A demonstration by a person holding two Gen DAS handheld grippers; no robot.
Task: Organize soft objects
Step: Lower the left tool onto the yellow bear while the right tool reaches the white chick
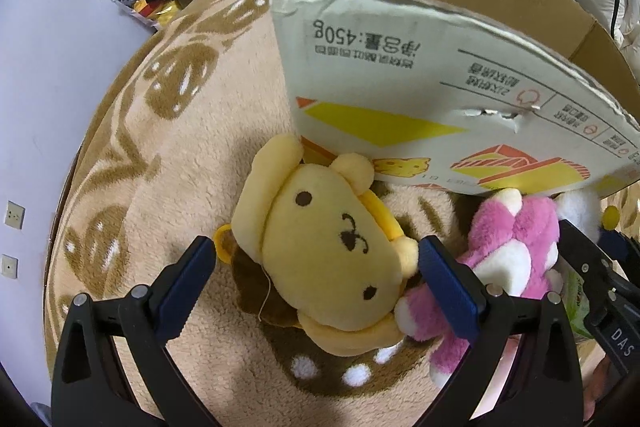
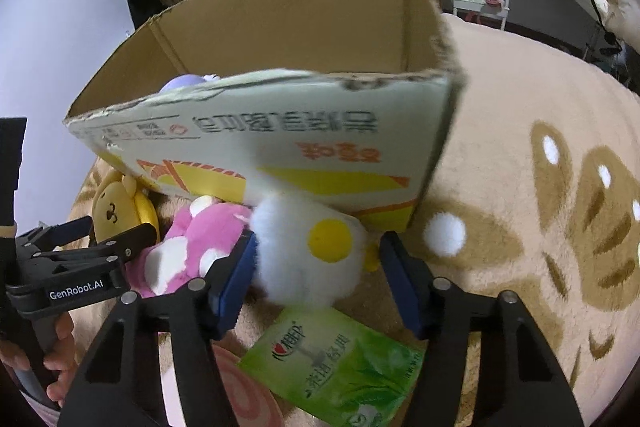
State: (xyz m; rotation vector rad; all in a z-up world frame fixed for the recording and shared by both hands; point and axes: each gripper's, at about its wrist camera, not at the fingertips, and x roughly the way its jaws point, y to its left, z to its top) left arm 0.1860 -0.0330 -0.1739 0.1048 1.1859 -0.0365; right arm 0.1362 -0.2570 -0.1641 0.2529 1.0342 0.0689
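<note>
A yellow bear plush lies on the beige rug in front of a cardboard box. My left gripper is open with its fingers on either side of the bear's head. A pink and white plush lies to its right. In the right wrist view my right gripper is open around a white fluffy plush with a yellow spot, beside the pink plush. The box stands just behind; a purple plush shows inside it.
A green tissue pack lies on the rug under my right gripper. A pink round item lies beside it. The left gripper's body is at the left. Shelves, clothes and a cart stand behind the box.
</note>
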